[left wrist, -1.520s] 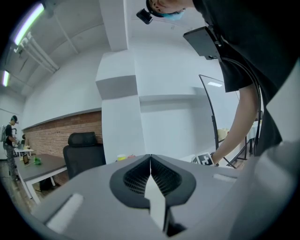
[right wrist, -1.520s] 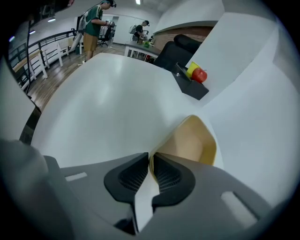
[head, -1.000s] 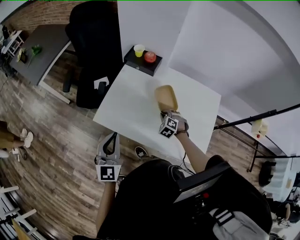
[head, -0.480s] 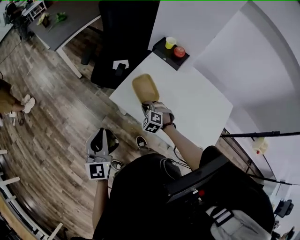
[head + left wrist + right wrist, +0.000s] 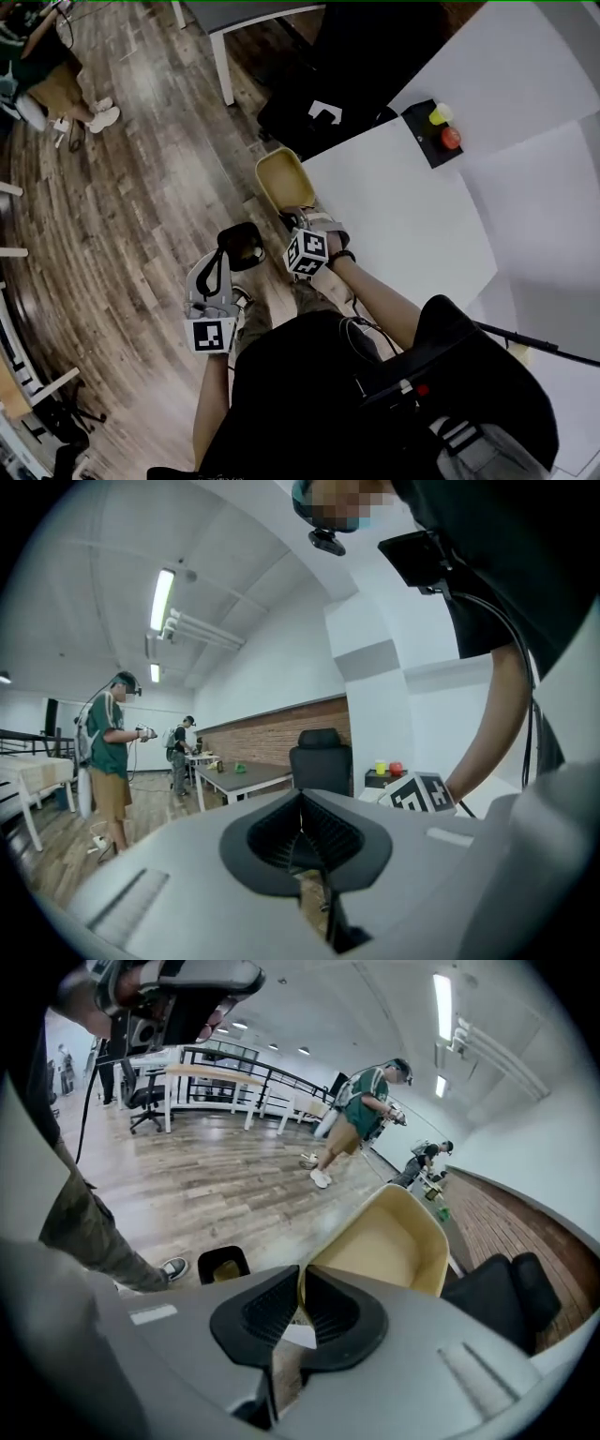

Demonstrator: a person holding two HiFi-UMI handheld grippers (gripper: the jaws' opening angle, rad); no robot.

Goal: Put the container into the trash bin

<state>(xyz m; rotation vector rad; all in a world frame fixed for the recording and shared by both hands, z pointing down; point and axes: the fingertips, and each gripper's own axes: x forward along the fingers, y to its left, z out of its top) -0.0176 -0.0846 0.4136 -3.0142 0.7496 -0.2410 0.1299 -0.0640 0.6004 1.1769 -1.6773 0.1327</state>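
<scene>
The tan, shallow container (image 5: 282, 178) hangs in the air past the white table's corner, above the wooden floor. My right gripper (image 5: 300, 221) is shut on its near rim; in the right gripper view the container (image 5: 384, 1241) rises tilted from between the closed pads of that gripper (image 5: 300, 1309). A small black trash bin (image 5: 241, 247) stands on the floor just below and left of the container, also seen as the trash bin (image 5: 223, 1265) near a shoe. My left gripper (image 5: 220, 264) hovers beside the bin, and in its own view this gripper (image 5: 302, 841) is shut with nothing in it.
The white table (image 5: 403, 206) lies to the right, with a black box (image 5: 433, 131) carrying a yellow cup and a red thing. A black office chair (image 5: 356, 75) stands behind it. Other people (image 5: 361, 1119) stand farther off on the wooden floor.
My right gripper has carried the container from above the table, past its edge, out over the floor. My left gripper has swung toward the same spot, and the black bin has come into view.
</scene>
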